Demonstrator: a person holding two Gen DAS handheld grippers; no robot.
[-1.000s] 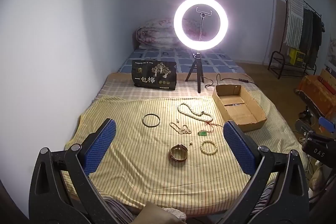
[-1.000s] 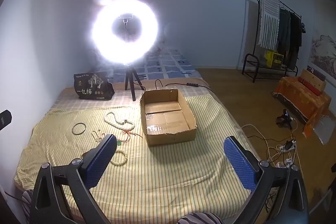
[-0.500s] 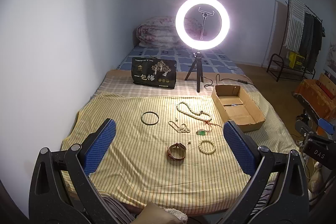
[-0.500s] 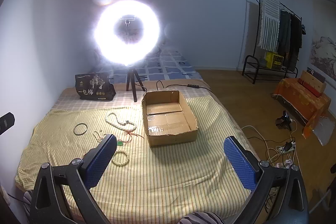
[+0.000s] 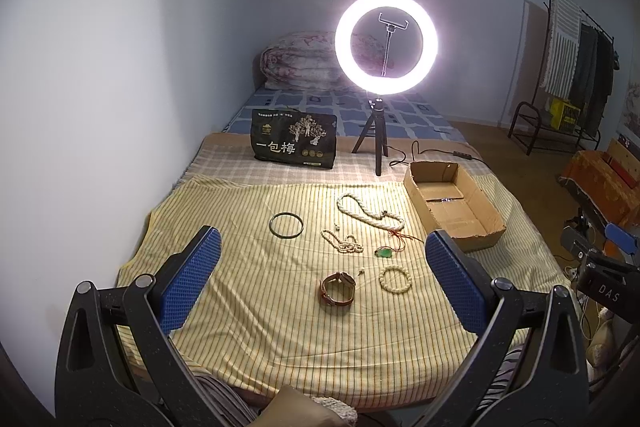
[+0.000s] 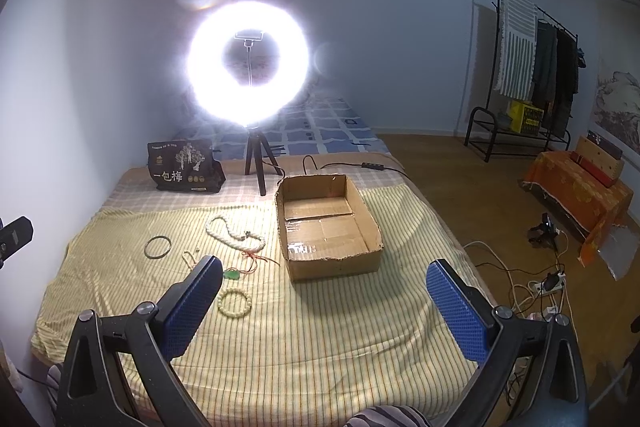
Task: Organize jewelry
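Jewelry lies on a yellow striped cloth (image 5: 248, 287) on a bed: a dark bangle (image 5: 286, 225), a long white bead necklace (image 5: 368, 213), a small pearl chain (image 5: 344, 243), a green pendant on red cord (image 5: 385, 251), a brown watch (image 5: 337, 289) and a white bead bracelet (image 5: 395, 279). An open cardboard box (image 5: 454, 205) stands right of them, and shows in the right wrist view (image 6: 326, 227). My left gripper (image 5: 320, 281) is open and empty, held above the near cloth. My right gripper (image 6: 324, 301) is open and empty, in front of the box.
A lit ring light on a tripod (image 5: 386, 45) and a black printed bag (image 5: 294, 143) stand behind the cloth. A wall runs along the left. A clothes rack (image 6: 532, 67), cables (image 6: 532, 287) and an orange-covered box (image 6: 580, 187) are on the floor to the right.
Both views have drifted slightly, the scene sliding a little to the right in the frames. Both grippers stay open and no jewelry has moved.
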